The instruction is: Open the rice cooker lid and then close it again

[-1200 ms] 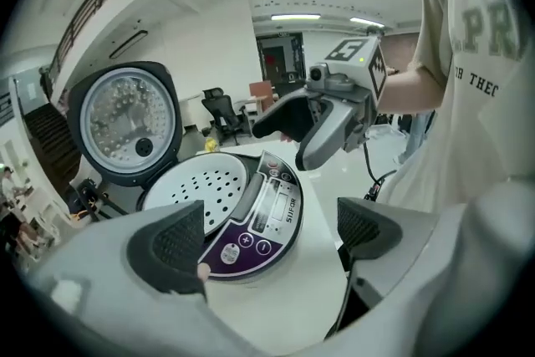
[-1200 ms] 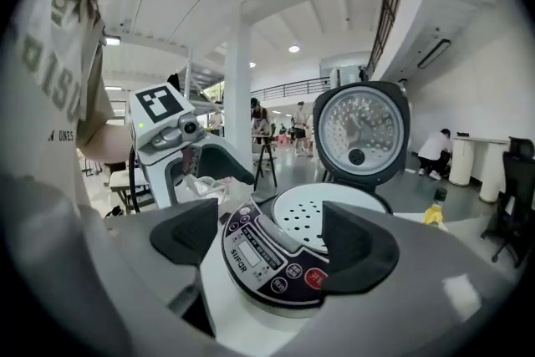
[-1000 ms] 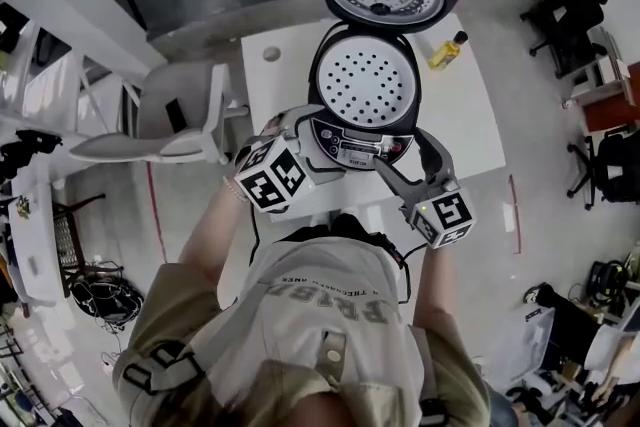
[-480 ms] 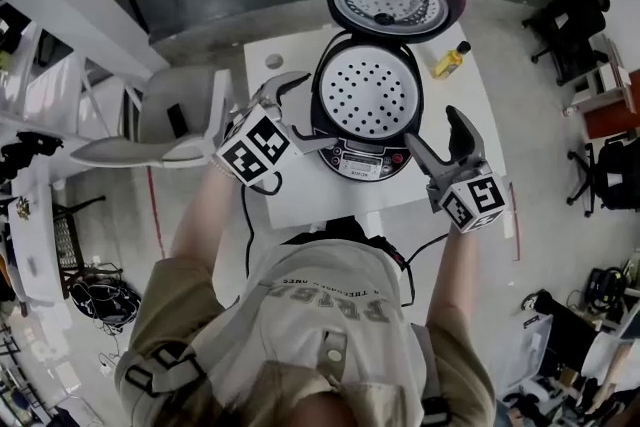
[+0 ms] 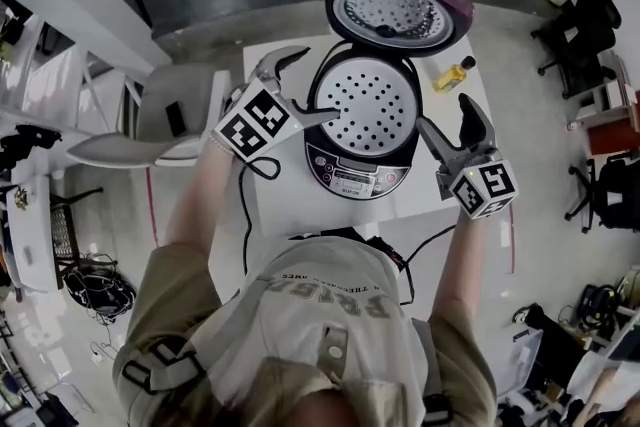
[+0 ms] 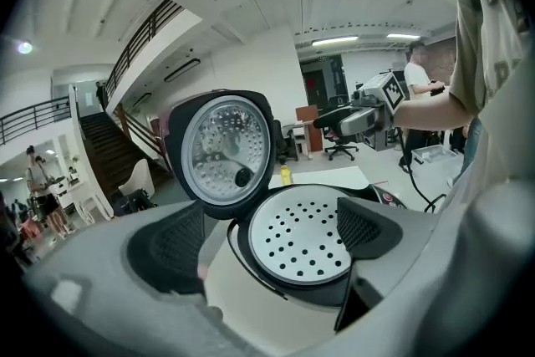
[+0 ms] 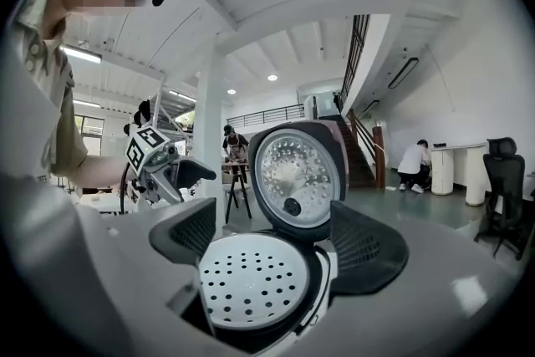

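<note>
The rice cooker (image 5: 360,165) stands on the white table (image 5: 280,205) with its purple-rimmed lid (image 5: 400,10) swung up and back. A white perforated tray (image 5: 375,105) fills the pot. My left gripper (image 5: 308,85) hovers at the cooker's left side, open, touching nothing. My right gripper (image 5: 448,120) hangs at the cooker's right side, also open and empty. In the left gripper view the left gripper (image 6: 267,234) frames the tray (image 6: 299,234) and the upright lid (image 6: 221,150). The right gripper (image 7: 276,242) frames the tray (image 7: 251,280) and lid (image 7: 297,175) from the other side.
A small yellow bottle (image 5: 452,73) stands on the table's far right, behind the cooker. A black cable (image 5: 250,215) runs down the table's left side. A grey chair (image 5: 170,120) sits left of the table, black office chairs (image 5: 585,15) at right. People stand far off.
Both grippers have left the cooker's front panel and moved apart and farther up the picture, the left to the pot's left side, the right to its right. The lid stays up.
</note>
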`<act>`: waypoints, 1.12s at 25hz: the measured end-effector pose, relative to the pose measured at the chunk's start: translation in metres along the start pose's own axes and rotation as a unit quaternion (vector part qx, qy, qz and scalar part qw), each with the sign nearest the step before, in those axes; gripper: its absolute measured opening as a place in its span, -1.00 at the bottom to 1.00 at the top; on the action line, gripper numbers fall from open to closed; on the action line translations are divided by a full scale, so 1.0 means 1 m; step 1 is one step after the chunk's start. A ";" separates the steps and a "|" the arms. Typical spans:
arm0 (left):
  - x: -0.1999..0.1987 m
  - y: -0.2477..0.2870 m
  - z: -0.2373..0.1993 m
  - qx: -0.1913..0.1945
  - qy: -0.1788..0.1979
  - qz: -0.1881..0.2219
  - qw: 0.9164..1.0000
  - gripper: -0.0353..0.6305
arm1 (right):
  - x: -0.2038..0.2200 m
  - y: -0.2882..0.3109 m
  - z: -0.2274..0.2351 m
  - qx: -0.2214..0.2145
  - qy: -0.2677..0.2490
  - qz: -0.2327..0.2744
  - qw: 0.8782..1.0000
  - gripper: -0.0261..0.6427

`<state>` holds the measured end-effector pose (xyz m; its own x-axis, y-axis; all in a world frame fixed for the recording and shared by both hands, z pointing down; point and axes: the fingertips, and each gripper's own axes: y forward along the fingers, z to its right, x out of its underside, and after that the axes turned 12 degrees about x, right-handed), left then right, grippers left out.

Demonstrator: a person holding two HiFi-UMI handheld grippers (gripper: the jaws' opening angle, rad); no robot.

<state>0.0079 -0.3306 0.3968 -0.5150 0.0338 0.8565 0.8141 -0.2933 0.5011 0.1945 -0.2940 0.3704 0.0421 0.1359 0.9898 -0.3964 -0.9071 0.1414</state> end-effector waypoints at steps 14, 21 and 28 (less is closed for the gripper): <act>-0.010 0.033 -0.092 -0.048 0.002 -0.013 0.999 0.64 | -0.016 0.071 0.055 -0.012 -0.022 0.005 1.000 0.32; -0.020 0.042 -0.123 -0.055 0.014 -0.022 0.998 0.64 | -0.027 0.099 0.066 -0.027 -0.040 0.009 0.999 0.35; -0.033 0.053 -0.138 -0.049 0.039 -0.030 0.998 0.64 | -0.040 0.116 0.070 -0.049 -0.060 0.017 0.997 0.39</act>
<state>0.0308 -0.4787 0.3783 -0.5841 -0.0197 0.8114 0.7534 -0.3852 0.5329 0.2111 -0.4331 0.3481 0.1346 0.0523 0.9895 -0.4864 -0.8665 0.1119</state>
